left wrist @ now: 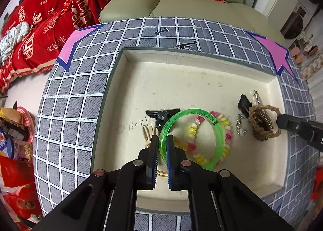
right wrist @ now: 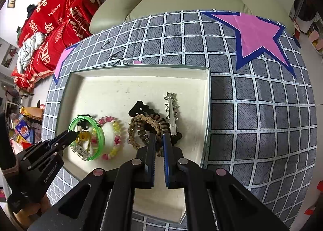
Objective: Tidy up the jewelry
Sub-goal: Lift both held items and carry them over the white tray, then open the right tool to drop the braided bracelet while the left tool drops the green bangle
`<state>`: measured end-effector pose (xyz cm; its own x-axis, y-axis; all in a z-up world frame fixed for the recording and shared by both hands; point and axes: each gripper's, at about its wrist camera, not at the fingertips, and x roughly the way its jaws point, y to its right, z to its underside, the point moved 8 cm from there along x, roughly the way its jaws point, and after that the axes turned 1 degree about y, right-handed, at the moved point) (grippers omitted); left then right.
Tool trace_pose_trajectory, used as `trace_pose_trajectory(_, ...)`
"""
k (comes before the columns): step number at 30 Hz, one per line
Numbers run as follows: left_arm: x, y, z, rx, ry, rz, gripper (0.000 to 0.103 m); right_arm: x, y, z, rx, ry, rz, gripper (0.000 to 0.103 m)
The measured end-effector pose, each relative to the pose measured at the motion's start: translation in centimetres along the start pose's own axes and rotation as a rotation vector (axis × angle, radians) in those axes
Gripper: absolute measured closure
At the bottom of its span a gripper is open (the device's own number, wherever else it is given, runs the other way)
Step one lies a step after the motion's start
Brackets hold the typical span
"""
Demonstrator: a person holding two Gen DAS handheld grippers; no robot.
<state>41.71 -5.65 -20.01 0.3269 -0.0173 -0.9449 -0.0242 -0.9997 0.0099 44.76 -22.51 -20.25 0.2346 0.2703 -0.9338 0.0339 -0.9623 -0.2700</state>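
A cream tray (left wrist: 181,51) (right wrist: 141,68) lies on the checked table. My left gripper (left wrist: 162,137) (right wrist: 73,135) is shut on the rim of a green bangle (left wrist: 220,130) (right wrist: 101,132), which sits tilted over a pink and yellow bead bracelet (left wrist: 191,130) (right wrist: 117,140). A black hair clip (left wrist: 161,113) and beige hair ties (left wrist: 147,132) lie just beyond the fingers. My right gripper (right wrist: 159,136) (left wrist: 279,120) is shut on a brown braided bracelet (right wrist: 133,130) (left wrist: 254,124), tangled with a dark coil hair tie (right wrist: 141,133). A silver star clip (right wrist: 171,109) and a black clip (right wrist: 139,108) lie beside it.
A grey checked cloth (left wrist: 70,99) with pink stars (right wrist: 256,33) covers the round table. A pale green sofa (left wrist: 181,6) with a red cushion stands behind it. Red bedding (left wrist: 40,29) is piled at the left, with clutter (left wrist: 14,130) on the floor below.
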Motion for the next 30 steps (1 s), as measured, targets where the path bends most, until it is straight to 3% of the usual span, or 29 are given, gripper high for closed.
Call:
trace_pose_trajectory(25,-0.3,0.5,0.6,0.041,-0.003,-0.046,0.087,2.2,0.8,0.9,0.007,-0.057,0.003,0.093)
trace_pose_trajectory(26,-0.5,0.5,0.6,0.044,-0.002,-0.049,0.087,2.1,0.7,0.9,0.006,-0.058,0.0,0.091)
trace_pose_trajectory(27,-0.6,0.5,0.6,0.045,0.0,-0.052,0.087,2.0,0.7,0.9,0.007,-0.058,-0.001,0.08)
trace_pose_trajectory(28,-0.7,0.4,0.6,0.044,0.002,-0.054,0.087,1.9,0.6,0.9,0.009,-0.055,-0.002,0.059)
trace_pose_trajectory(30,-0.9,0.2,0.6,0.04,0.005,-0.055,0.087,1.4,0.5,0.7,0.011,-0.039,-0.007,0.042)
